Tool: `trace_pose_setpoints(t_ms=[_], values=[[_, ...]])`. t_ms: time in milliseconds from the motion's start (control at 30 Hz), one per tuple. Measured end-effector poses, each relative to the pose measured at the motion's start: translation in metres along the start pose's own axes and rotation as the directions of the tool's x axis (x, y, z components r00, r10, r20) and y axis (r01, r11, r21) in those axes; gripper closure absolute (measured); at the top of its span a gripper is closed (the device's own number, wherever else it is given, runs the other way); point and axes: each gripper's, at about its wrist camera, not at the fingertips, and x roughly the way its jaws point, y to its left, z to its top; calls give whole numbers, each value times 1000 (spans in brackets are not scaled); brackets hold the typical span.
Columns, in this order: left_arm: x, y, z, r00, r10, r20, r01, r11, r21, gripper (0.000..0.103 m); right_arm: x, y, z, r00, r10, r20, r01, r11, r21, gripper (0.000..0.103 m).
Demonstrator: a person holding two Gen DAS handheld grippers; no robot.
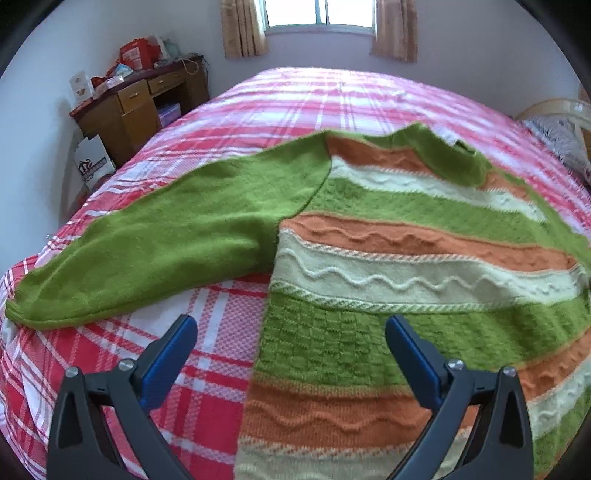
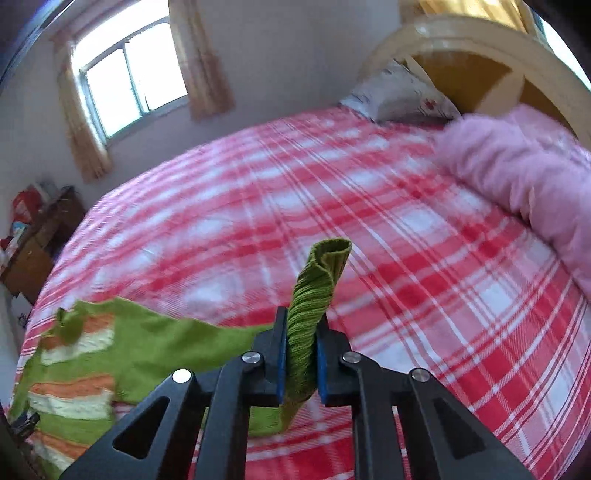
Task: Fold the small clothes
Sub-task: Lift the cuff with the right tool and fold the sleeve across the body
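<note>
A knitted sweater [image 1: 388, 236] with green, orange and cream stripes lies spread on the red-and-white plaid bed [image 1: 207, 369]. Its plain green left sleeve [image 1: 147, 251] stretches out toward the bed's left edge. My left gripper [image 1: 291, 332] is open and empty, hovering over the sweater's lower left edge. My right gripper [image 2: 302, 332] is shut on the ribbed green cuff [image 2: 314, 295] of the other sleeve and holds it lifted above the bed; the sweater's body [image 2: 85, 369] lies to the lower left in the right wrist view.
A wooden desk [image 1: 147, 99] with clutter stands by the far left wall under a curtained window [image 1: 317, 14]. A pink blanket [image 2: 524, 184] and a pillow [image 2: 402, 96] lie at the headboard [image 2: 476, 40] end. A paper bag [image 1: 92, 162] leans beside the desk.
</note>
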Motion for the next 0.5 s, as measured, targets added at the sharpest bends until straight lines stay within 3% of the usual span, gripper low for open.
trace_pose_setpoints(t_ms=[233, 500], values=[[-27, 8, -4, 996, -51, 77, 53, 998, -22, 0, -45, 69, 46, 994, 72, 82, -65, 993, -95, 92], [-41, 27, -11, 991, -86, 106, 91, 995, -47, 0, -86, 167, 79, 976, 164, 141, -129, 964, -230, 92]])
